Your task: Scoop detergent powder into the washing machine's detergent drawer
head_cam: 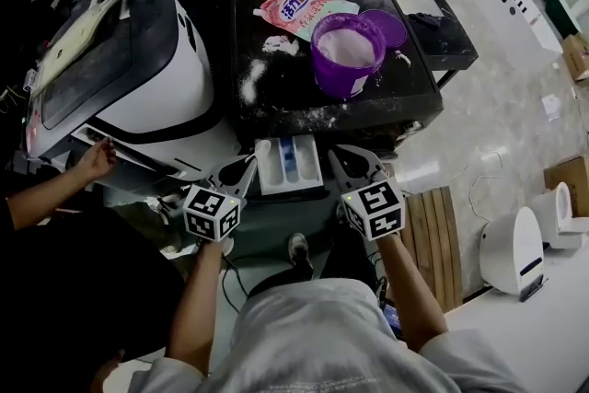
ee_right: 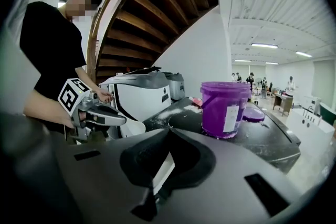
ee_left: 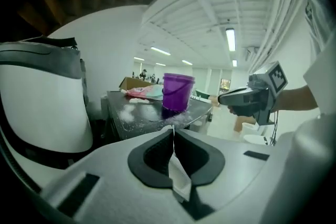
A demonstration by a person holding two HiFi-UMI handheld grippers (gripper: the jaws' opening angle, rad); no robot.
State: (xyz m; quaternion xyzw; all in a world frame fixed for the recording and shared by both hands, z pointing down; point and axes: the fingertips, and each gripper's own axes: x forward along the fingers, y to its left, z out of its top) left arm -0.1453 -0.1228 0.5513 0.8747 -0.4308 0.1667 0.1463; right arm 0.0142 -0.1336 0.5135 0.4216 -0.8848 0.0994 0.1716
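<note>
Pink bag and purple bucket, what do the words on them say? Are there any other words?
Pink bag: large white characters, too blurred to read.
Purple bucket: white label, print too small to read.
Washing machine: small dark mark, unreadable.
Marker cubes: black-and-white square patterns, no words.
Nothing can be quoted.

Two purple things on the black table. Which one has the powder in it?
The purple bucket, the tall one nearer the drawer: it stands open with white powder inside. The purple lid lies flat beside it.
</note>
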